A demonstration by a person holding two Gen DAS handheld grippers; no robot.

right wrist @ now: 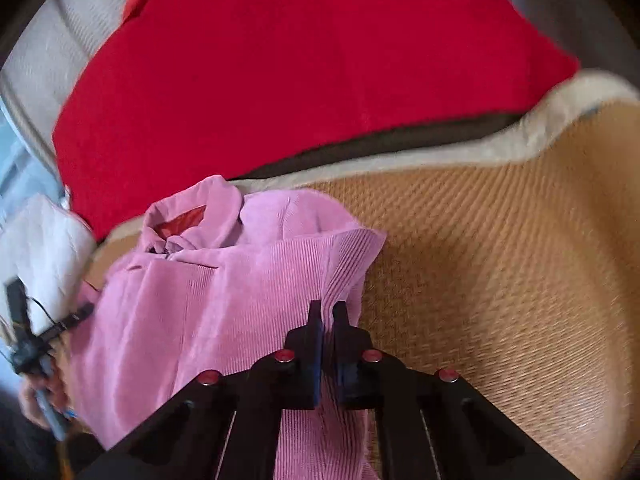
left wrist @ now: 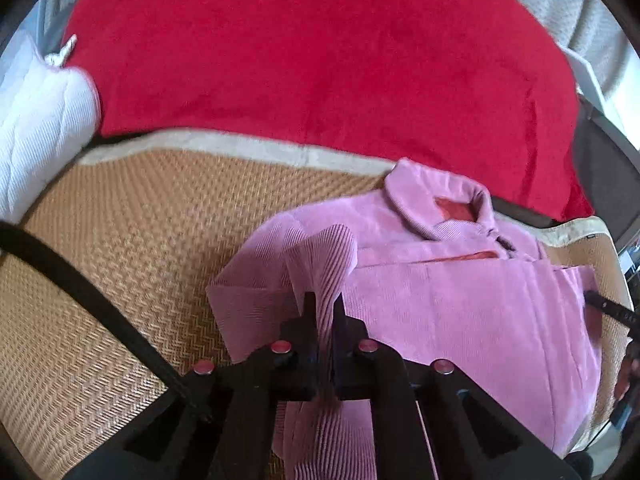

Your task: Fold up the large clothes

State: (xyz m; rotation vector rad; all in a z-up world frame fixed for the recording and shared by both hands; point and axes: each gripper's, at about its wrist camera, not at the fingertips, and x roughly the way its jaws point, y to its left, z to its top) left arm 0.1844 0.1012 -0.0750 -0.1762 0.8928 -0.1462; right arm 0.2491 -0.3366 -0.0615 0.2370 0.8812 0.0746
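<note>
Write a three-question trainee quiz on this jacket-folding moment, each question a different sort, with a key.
1. True or false: the pink corduroy jacket lies on a woven straw mat.
2. What does the left gripper pinch?
A. the collar
B. a raised fold of the jacket's ribbed fabric
C. the red blanket
3. Fill in: the right gripper is ____ on the jacket's fabric.

Key: 1 true; 2 B; 3 shut
</note>
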